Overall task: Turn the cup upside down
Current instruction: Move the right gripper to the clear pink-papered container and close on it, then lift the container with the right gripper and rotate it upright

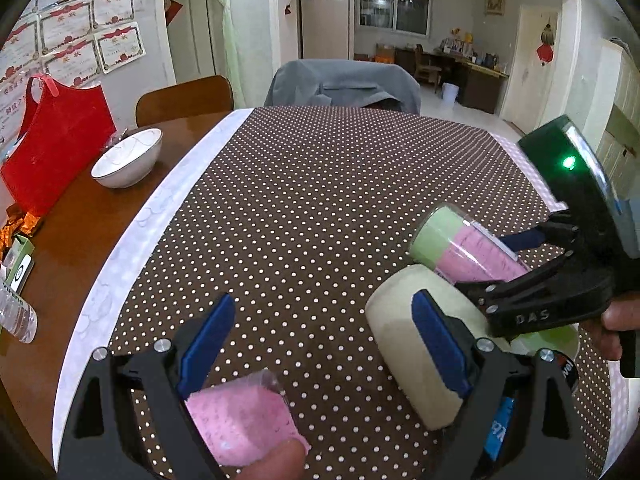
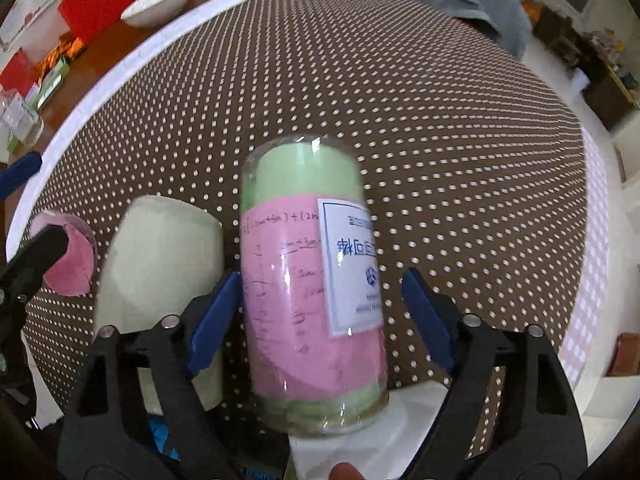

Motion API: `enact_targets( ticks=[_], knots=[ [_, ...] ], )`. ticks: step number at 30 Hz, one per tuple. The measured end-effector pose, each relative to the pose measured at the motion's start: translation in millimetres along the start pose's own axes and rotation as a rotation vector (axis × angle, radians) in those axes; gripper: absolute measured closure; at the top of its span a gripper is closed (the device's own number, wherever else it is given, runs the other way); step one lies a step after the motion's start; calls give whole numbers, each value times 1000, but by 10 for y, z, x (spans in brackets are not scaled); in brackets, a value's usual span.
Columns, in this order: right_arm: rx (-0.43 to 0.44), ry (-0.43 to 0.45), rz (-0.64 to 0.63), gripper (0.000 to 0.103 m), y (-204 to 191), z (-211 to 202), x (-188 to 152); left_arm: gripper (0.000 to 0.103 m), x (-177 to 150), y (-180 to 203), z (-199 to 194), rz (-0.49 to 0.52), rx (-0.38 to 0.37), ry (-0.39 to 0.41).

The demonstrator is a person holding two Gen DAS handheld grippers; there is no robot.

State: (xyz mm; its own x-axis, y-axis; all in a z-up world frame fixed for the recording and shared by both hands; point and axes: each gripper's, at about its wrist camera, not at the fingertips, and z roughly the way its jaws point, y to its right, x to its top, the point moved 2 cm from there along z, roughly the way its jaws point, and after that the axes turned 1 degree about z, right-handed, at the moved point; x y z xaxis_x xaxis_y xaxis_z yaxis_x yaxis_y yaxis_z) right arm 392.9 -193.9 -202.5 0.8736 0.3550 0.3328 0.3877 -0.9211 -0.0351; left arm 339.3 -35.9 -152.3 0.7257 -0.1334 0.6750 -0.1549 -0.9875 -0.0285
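A clear cup lined with pink and green paper (image 2: 312, 280) stands between my right gripper's (image 2: 320, 312) blue pads, base up, its rim on a white mat (image 2: 400, 424). The left pad touches it; the right pad (image 2: 424, 316) stands apart, so the jaws are open. The same cup shows in the left wrist view (image 1: 464, 248). My left gripper (image 1: 320, 344) is open over the dotted cloth. A cream cup (image 1: 404, 328) stands upside down by its right finger. A small pink-lined cup (image 1: 244, 420) lies by its left finger.
The table carries a brown polka-dot cloth (image 1: 320, 200). A white bowl (image 1: 128, 158), a red bag (image 1: 60, 140) and a water bottle (image 1: 18, 316) sit on the bare wood at left. Chairs stand at the far edge.
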Motion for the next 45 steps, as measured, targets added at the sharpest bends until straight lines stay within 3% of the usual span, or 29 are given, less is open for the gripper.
enact_targets(
  ticks=[9,14,23,27,33,45],
  knots=[
    [60,68,64,35,118,-39,43,15,-5,-33,60,-14,2,-13],
    [67,134,98,35,163,-347,35,15,-34,-51,-84,-20,1,7],
    [65,267,117,35,-148,-1097,-229,15,-151,-72,-609,-27,-4,82],
    [75,324,126,35,-366,-1424,-559,15,-266,-78,-826,-29,-3,102],
    [93,372,159,35,-658,-1604,-1078,15,-497,-99,-1077,-32,5,115],
    [142,312,256,35,-1055,-1205,-1860,15,-1044,-106,-1365,-52,45,102]
  ],
)
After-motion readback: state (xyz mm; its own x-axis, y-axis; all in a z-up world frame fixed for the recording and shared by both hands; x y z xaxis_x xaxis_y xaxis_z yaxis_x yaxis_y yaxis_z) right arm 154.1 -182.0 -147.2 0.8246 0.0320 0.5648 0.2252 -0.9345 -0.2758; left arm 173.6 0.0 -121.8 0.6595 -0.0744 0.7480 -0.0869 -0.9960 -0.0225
